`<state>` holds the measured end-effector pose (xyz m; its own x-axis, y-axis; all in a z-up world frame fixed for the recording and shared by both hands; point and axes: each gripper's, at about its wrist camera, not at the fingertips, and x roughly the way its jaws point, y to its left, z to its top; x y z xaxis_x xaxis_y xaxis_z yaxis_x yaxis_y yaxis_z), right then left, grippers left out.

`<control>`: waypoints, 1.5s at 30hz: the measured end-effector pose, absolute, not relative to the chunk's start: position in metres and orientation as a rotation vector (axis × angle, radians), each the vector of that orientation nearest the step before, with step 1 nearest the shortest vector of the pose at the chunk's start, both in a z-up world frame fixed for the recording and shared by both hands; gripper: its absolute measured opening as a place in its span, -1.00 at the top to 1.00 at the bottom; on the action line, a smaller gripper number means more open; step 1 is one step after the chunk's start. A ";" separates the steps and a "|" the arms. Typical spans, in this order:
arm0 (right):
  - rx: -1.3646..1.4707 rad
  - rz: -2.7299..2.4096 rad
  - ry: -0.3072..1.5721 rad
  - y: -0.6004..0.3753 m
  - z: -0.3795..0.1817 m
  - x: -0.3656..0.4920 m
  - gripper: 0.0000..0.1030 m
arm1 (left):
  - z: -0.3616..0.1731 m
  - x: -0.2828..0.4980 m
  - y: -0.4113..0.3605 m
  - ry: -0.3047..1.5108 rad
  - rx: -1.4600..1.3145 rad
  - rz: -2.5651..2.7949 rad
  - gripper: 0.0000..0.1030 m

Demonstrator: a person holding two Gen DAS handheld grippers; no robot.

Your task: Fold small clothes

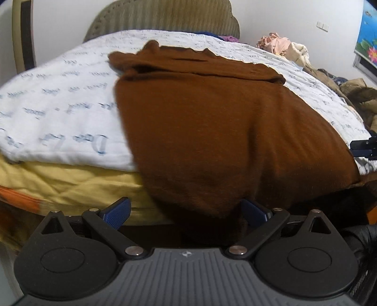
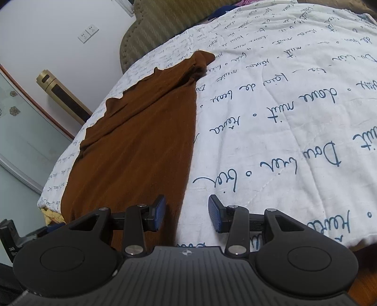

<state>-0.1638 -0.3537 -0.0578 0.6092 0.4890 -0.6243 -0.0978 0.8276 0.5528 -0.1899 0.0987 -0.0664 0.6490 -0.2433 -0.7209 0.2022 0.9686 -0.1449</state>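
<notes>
A brown knit garment (image 1: 223, 131) lies spread lengthwise on the white quilt (image 1: 59, 101), its folded top end toward the headboard and its near end hanging over the bed's edge. My left gripper (image 1: 185, 211) is open wide at that hanging end. The cloth droops between its blue pads (image 1: 115, 213) and hides part of the right one. In the right wrist view the garment (image 2: 141, 141) runs away up the quilt (image 2: 282, 117). My right gripper (image 2: 187, 213) is open over the garment's right edge, and its pads do not press the cloth. Its fingertips (image 1: 364, 147) show at the left view's right edge.
A padded olive headboard (image 1: 165, 16) stands behind the bed. A heap of other clothes (image 1: 280, 46) lies at the far right. A yellow sheet (image 1: 70, 183) shows under the quilt. A gold tower unit (image 2: 63, 94) stands by the wall on the left.
</notes>
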 end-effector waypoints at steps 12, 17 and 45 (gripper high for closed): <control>0.541 0.426 0.860 -0.339 -0.065 -0.157 0.37 | -0.080 -0.178 0.117 0.863 -0.282 -0.284 0.21; 0.556 0.443 0.871 -0.338 -0.068 -0.158 0.53 | -0.078 -0.182 0.116 0.854 -0.260 -0.298 0.54; 0.607 0.584 0.927 -0.322 -0.071 -0.172 0.79 | -0.068 -0.191 0.124 0.782 -0.235 -0.279 0.86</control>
